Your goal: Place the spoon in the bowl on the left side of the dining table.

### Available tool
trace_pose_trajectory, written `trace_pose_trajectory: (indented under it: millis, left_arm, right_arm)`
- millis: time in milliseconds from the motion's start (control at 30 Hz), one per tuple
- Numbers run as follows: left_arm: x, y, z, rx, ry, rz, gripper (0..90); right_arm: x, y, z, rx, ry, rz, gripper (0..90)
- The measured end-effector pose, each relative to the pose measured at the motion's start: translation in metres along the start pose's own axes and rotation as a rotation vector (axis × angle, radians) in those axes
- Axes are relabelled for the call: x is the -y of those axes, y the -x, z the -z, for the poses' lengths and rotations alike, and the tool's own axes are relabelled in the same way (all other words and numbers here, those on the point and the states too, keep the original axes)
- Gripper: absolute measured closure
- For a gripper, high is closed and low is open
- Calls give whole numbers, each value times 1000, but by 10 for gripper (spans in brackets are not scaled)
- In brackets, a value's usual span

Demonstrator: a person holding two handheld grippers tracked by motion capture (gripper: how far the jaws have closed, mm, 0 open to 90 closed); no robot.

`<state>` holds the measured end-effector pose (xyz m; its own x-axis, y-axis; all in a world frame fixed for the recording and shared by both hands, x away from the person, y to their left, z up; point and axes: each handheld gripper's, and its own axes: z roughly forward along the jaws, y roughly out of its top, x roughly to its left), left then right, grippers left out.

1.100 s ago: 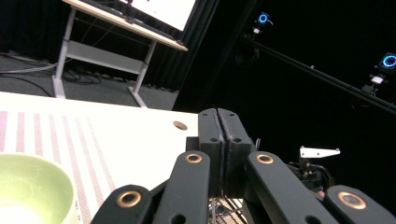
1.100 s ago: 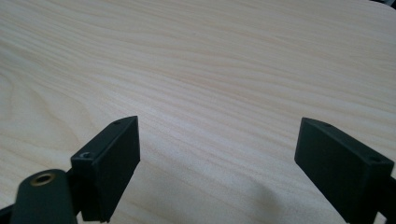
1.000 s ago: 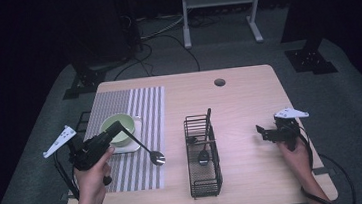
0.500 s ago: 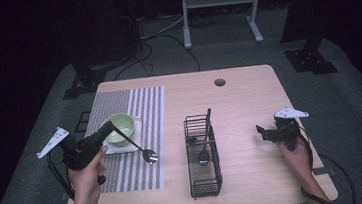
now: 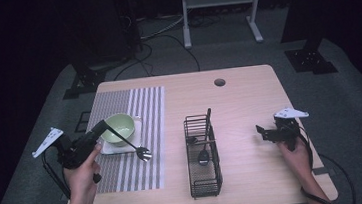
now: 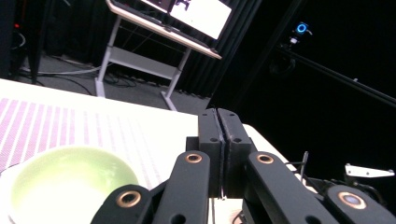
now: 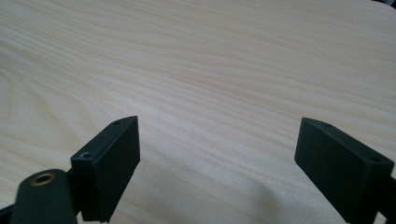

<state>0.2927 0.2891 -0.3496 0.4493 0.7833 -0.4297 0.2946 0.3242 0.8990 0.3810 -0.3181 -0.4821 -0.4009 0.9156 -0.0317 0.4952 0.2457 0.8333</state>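
Note:
My left gripper (image 5: 102, 126) is at the table's left edge, over the striped placemat (image 5: 141, 103), shut on the handle of a dark fork (image 5: 142, 152). The fork slants down to the right, its head just above the mat. In the left gripper view the jaws of the left gripper (image 6: 218, 122) are pressed together, with the pale green bowl (image 6: 65, 179) below and left of them. That bowl (image 5: 119, 126) sits on a small white plate (image 5: 108, 148). My right gripper (image 5: 262, 132) stays open near the right edge; between the jaws of the right gripper (image 7: 219, 154) is bare wood.
A black wire caddy (image 5: 205, 179) stands mid-table with a spoon (image 5: 203, 155) and another dark utensil (image 5: 207, 122) in it. A round cable hole (image 5: 220, 82) lies near the far edge. Bare tabletop (image 5: 245, 111) spreads between caddy and right gripper.
My left gripper has pulled back to the left with the fork, and the fork's head has shifted left across the mat. The right gripper has stayed put.

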Motion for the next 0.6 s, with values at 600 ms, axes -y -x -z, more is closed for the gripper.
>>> trace_pose_trajectory:
  millis: [600]
  left_arm:
    - [-6, -18, 5, -65, 8, 12, 895]
  right_arm:
    - [0, 0, 0, 3, 0, 0, 131]
